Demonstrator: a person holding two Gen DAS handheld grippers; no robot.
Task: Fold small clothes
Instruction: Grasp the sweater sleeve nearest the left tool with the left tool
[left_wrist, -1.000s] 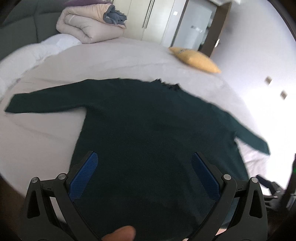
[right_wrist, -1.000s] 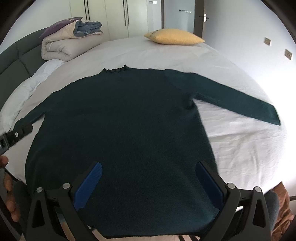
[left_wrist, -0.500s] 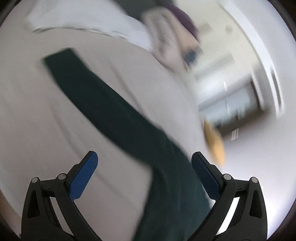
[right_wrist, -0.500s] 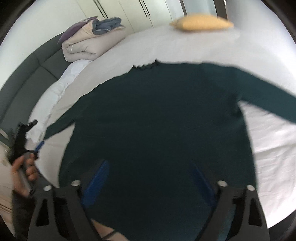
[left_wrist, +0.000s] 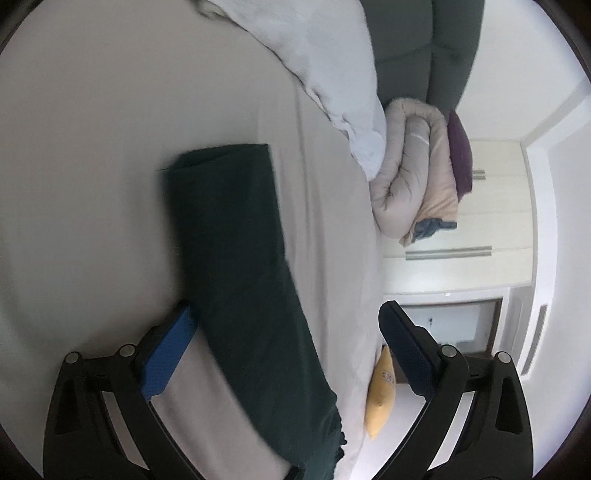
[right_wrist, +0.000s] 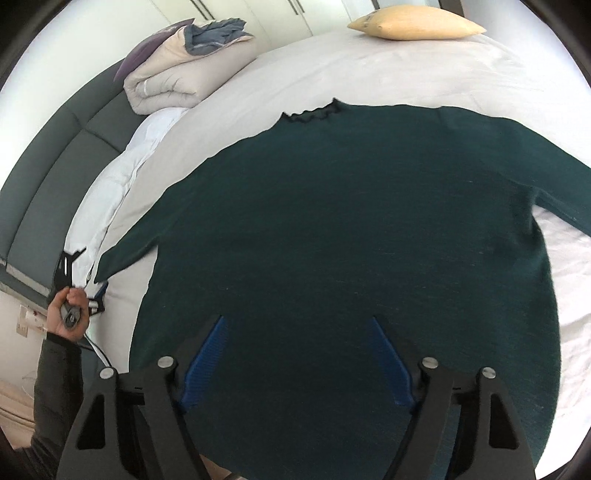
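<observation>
A dark green long-sleeved sweater (right_wrist: 351, 240) lies flat on the bed, collar (right_wrist: 314, 112) at the far side. Its left sleeve (left_wrist: 236, 266) stretches away in the left wrist view, cuff (left_wrist: 221, 158) farthest off. My left gripper (left_wrist: 288, 325) is open, rolled on its side, its fingers either side of the sleeve and above it. It also shows in the right wrist view (right_wrist: 83, 275) at the sleeve's cuff, held by a hand. My right gripper (right_wrist: 299, 354) is open and empty over the sweater's lower body.
The bed sheet (right_wrist: 424, 66) is pale grey. A rolled beige duvet (right_wrist: 177, 77) and a white duvet (right_wrist: 122, 177) lie along the dark headboard (right_wrist: 55, 177). A yellow pillow (right_wrist: 413, 24) lies at the far edge. Wardrobe doors (left_wrist: 491, 221) stand beyond.
My left gripper has swung from over the sweater's hem out to the left sleeve and rolled sideways. My right gripper has shifted slightly left over the sweater's body and stayed open.
</observation>
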